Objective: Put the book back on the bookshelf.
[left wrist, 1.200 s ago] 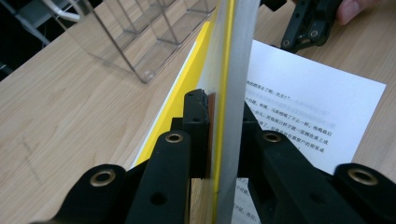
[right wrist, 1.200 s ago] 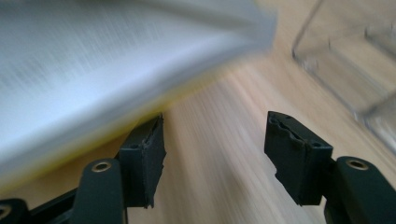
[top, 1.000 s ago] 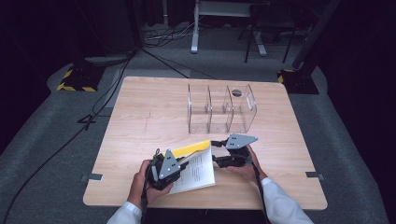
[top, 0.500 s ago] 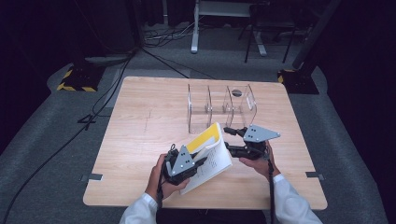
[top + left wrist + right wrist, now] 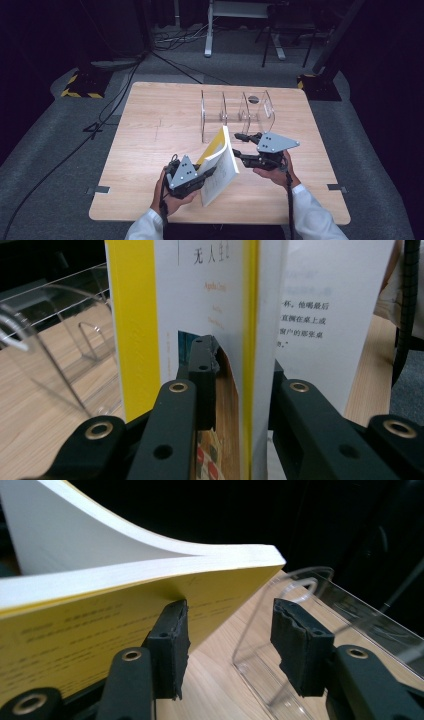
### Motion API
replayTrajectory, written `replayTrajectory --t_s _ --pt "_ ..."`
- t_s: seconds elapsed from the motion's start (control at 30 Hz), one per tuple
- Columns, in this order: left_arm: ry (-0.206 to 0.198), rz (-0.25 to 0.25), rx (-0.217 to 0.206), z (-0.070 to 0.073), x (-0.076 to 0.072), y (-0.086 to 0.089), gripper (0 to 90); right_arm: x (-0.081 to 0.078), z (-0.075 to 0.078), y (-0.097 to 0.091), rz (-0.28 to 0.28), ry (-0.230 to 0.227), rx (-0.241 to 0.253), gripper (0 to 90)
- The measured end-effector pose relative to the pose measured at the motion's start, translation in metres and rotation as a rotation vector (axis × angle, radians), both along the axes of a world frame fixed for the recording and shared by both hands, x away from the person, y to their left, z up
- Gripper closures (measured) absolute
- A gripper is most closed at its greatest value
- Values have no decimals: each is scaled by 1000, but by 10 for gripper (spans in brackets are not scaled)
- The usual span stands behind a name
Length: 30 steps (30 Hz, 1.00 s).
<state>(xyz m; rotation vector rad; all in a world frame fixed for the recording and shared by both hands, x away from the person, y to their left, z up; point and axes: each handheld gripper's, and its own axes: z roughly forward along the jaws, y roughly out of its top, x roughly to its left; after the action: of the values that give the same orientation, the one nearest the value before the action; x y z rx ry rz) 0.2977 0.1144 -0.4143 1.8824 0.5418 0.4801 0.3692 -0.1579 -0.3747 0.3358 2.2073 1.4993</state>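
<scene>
Book (image 5: 220, 162) stood tilted, long axis rising toward clear rack (image 5: 237, 115). Left gripper (image 5: 237, 385) clamped book; its view showed printed text. Right gripper (image 5: 230, 630) jaws, just closing, gaped beside yellow cover.

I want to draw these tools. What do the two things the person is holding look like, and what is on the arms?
Each hand-held gripper is black with two black jaws, brass-ringed screw holes and a grey three-cornered plate on top: left hand-held gripper, right hand-held gripper. A black cable trails from the right one. The sleeves are white.
</scene>
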Motion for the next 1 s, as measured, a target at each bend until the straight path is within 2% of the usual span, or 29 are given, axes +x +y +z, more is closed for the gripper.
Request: replayTrajectory --t_s 0.1,0.2,0.33,0.4,0.5,0.57,0.63,0.73,0.83,1.0 --pt "-10 11 -23 -3 -4 10 775 -5 2 9 16 -20 2 495" --pt "14 11 -51 -9 -7 21 782 -11 -1 21 57 -19 2 482" --pt "27 18 -42 -13 -9 30 783 -13 -8 34 88 13 -2 464" --pt "39 27 -34 -20 -9 34 802 -15 -14 41 98 18 -17 457" --pt "48 19 -57 -26 -9 36 806 -17 -19 46 100 23 -34 450" --pt "55 0 -64 -26 -7 36 814 -16 -22 45 98 33 -32 450" --pt "67 -23 -88 -28 -3 36 816 -14 -24 43 96 48 -23 448" --pt "90 -62 -124 -30 3 29 814 -12 -25 35 82 45 -21 421" --pt "93 -79 -125 -30 11 19 809 -8 -25 24 64 67 -8 414" --pt "104 -93 -133 -30 25 -1 803 -5 -24 7 2 61 -13 420"
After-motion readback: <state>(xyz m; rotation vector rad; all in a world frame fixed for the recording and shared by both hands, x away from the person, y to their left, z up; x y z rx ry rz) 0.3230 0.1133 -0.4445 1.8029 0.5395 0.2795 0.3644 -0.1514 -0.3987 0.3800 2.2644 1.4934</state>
